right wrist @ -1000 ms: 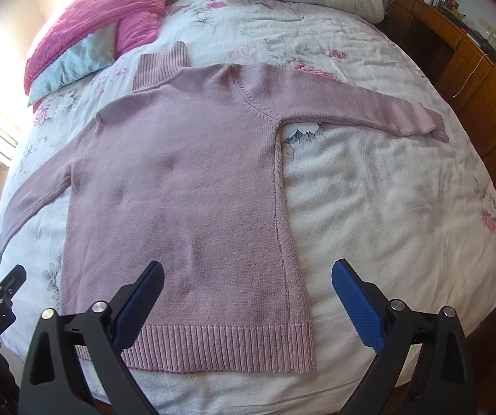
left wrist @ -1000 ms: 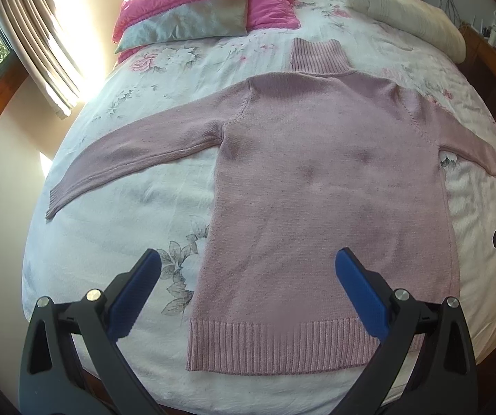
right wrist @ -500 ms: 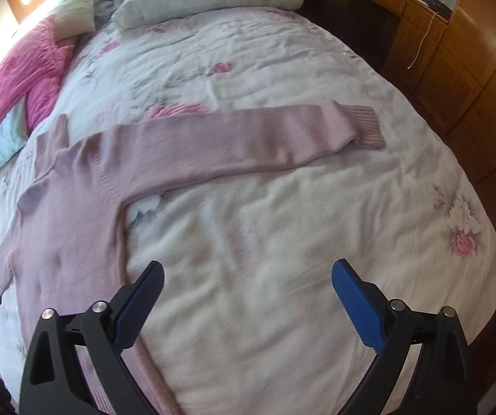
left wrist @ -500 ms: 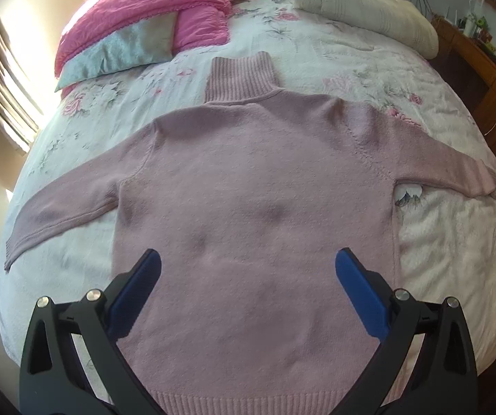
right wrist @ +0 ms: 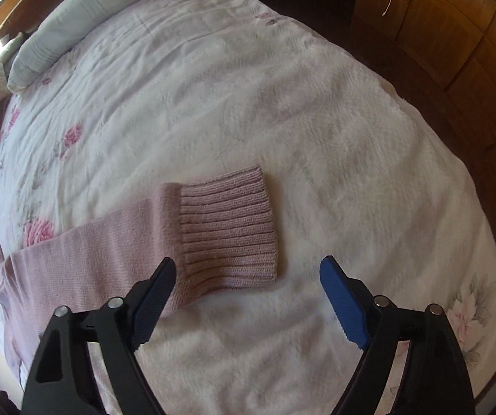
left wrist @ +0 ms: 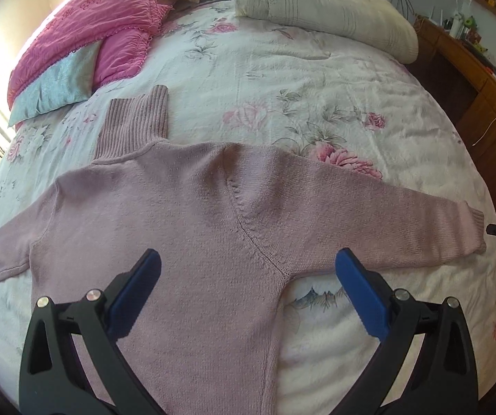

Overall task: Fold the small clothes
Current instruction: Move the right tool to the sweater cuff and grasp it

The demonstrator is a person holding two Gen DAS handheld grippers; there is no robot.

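My spread, empty right claw (right wrist: 248, 292) hovered nearest the dusty-pink knitted sweater's ribbed cuff (right wrist: 228, 230), its sleeve running leftward across the bed (right wrist: 351, 138).

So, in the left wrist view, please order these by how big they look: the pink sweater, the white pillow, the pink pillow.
1. pink sweater, clearly the largest.
2. and 3. white pillow and pink pillow look about alike; both lie far away, so I do not rank them.

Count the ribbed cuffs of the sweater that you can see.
1. The mauve knitted sweater shows one ribbed cuff, flat on the floral bedspread ahead of the open right tongs. The other sleeve's end runs out toward the left-wrist view's edge, its cuff unclear.
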